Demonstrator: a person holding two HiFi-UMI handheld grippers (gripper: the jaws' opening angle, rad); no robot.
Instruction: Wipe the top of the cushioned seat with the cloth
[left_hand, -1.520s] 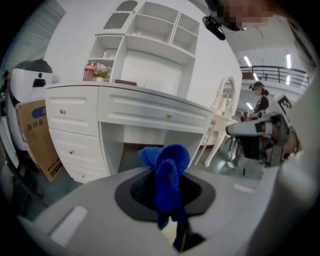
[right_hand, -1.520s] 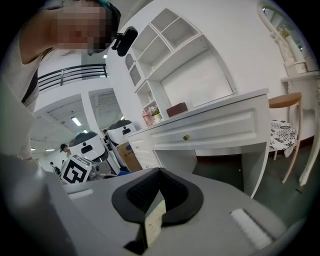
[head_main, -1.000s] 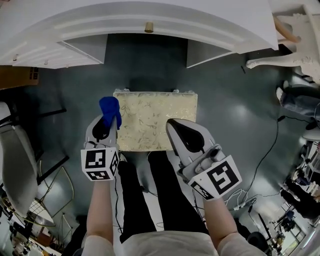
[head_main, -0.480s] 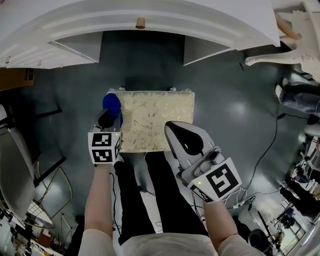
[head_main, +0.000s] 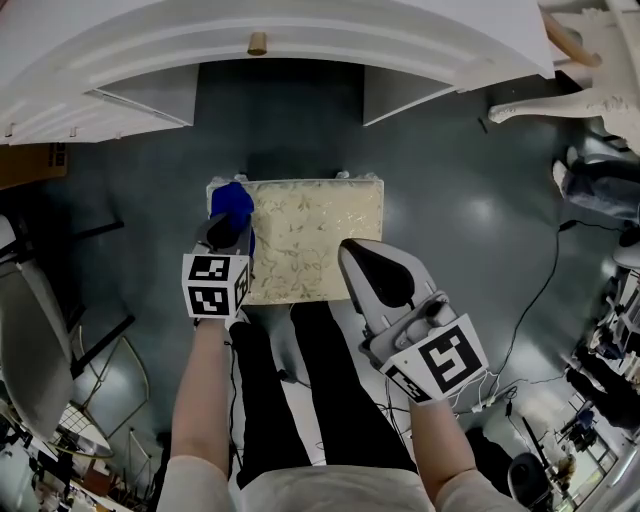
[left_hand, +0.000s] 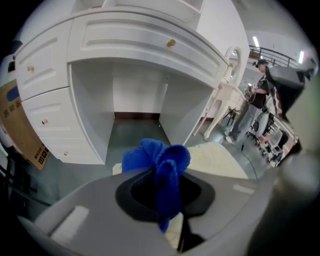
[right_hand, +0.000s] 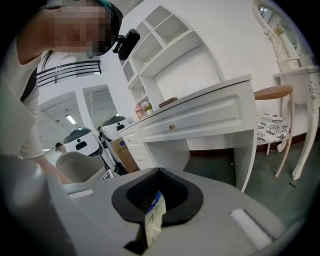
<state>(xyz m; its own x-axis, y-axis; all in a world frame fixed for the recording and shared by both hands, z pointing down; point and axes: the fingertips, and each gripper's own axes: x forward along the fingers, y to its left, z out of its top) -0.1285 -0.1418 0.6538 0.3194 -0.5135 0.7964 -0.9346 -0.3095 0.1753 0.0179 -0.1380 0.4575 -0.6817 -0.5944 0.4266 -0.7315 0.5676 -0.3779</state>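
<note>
The blue cloth (head_main: 233, 198) lay on the cushioned seat's (head_main: 320, 235) left edge, centre-left in the head view, clenched in our left gripper (head_main: 228, 222). Only the right gripper view showed us our right gripper (right_hand: 150, 220) closed on nothing.

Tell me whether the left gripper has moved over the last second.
Yes. The left gripper has carried the blue cloth rightward, from beside the cushioned seat's left edge onto its far-left corner.

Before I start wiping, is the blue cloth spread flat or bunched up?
Bunched up. The blue cloth is a crumpled wad pinched in the left tongs, at the cushioned seat's left edge.
</note>
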